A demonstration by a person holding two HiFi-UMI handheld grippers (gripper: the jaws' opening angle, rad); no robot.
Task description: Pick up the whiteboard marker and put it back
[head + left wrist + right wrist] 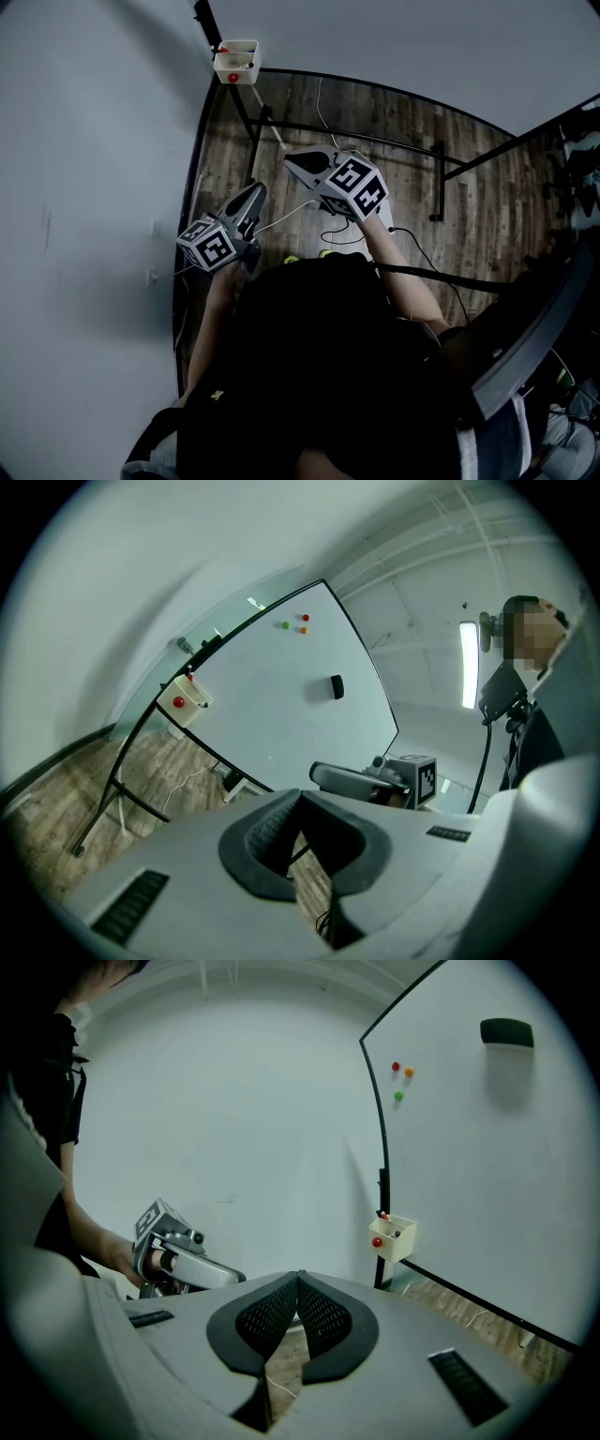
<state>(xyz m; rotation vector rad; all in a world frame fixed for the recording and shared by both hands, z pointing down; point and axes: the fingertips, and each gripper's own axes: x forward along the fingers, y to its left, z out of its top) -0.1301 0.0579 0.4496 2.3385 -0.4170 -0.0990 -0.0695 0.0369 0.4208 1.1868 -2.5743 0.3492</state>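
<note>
A small cream holder box (187,698) hangs on the whiteboard's (281,714) black frame. A red marker tip (190,677) pokes out of the box, and a red dot sits on its front. The right gripper view shows the same box (395,1237), and the head view has it far ahead (236,62). Both grippers are held in the air, well short of the box. My left gripper (300,795) is shut with nothing in it, and it appears in the head view (258,187). My right gripper (299,1277) is also shut and empty, a little further forward (289,161).
A black eraser (337,687) and three small magnets (295,622) stick to the board. The board's black stand legs (441,178) and white cables (323,112) lie on the wooden floor. A grey wall (84,187) is at the left. Another person stands at the right (534,724).
</note>
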